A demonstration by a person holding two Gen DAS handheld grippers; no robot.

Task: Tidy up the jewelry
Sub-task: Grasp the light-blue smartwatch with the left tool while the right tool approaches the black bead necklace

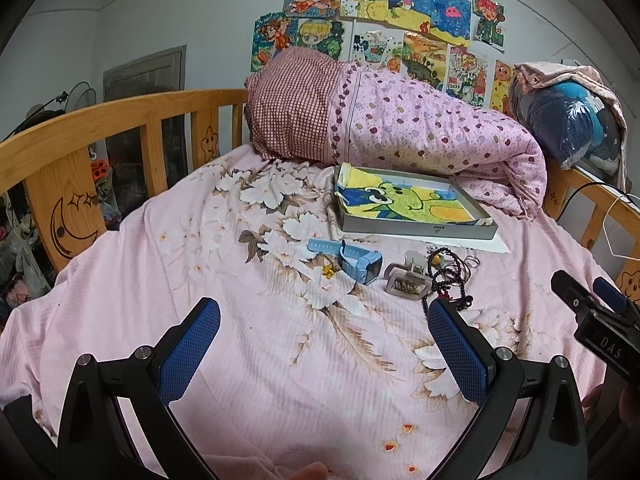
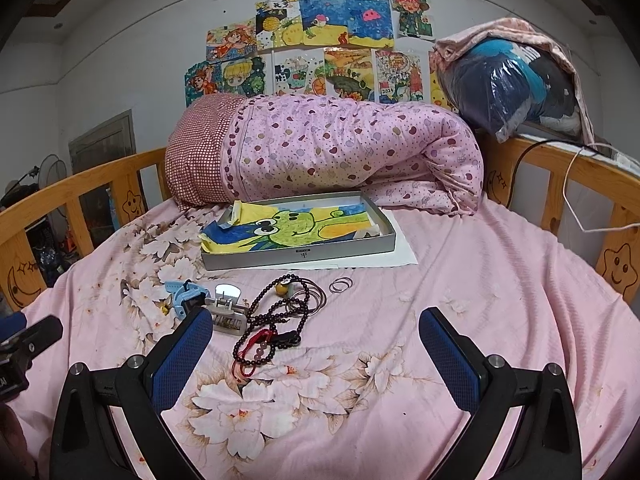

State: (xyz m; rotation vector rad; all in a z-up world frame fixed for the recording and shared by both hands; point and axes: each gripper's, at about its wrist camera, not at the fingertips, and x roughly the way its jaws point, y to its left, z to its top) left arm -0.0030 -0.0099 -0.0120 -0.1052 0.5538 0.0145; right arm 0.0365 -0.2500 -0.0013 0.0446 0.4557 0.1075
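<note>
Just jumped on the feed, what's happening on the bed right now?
A person holds two grippers above the bed, and neither has picked anything up yet. The left gripper and the right gripper are both open and empty. The jewelry lies loose on the sheet: a blue watch, a hair clip, dark bead strings and thin rings. Behind them sits a grey tray lined with a drawing, with no jewelry visible in it.
</note>
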